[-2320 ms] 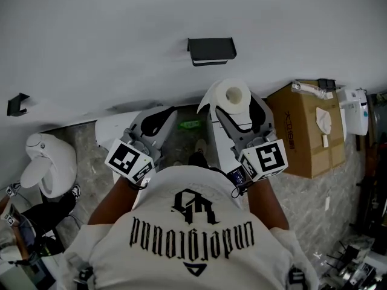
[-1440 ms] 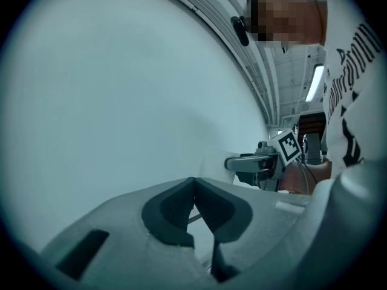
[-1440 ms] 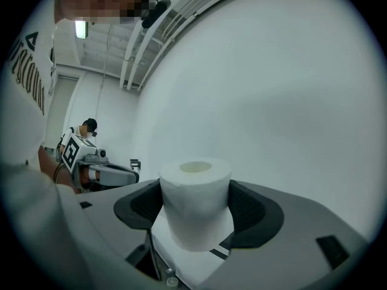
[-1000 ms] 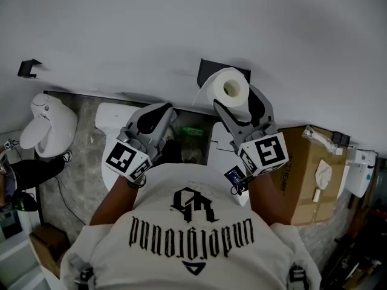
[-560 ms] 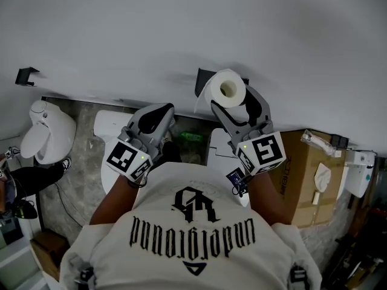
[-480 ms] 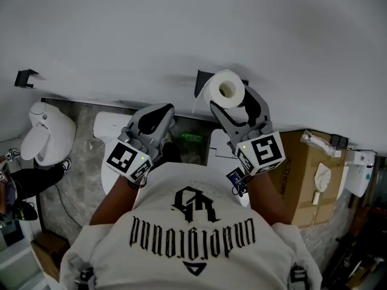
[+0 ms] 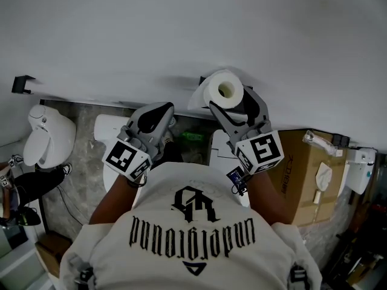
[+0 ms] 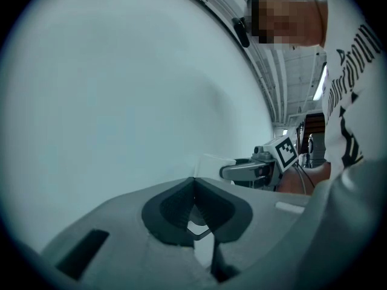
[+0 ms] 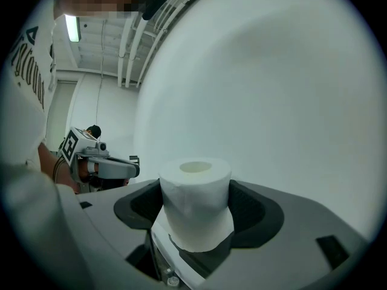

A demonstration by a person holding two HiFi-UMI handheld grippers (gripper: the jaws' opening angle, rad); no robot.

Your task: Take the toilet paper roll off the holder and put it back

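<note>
Toilet paper roll (image 9: 195,201) clamped in the right gripper (image 9: 196,222) close to the white wall (image 7: 181,29), while the left gripper (image 8: 195,189) hangs alongside, jaws pressed together, empty.

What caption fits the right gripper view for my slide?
Right hand-held gripper shut on a white toilet paper roll, with a plain white wall behind it.

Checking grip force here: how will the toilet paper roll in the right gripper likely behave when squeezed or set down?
Likely light and squashy: the toilet paper roll is wound paper round a hollow core. Laid sideways it may roll. Its loose tail could unwind.
</note>
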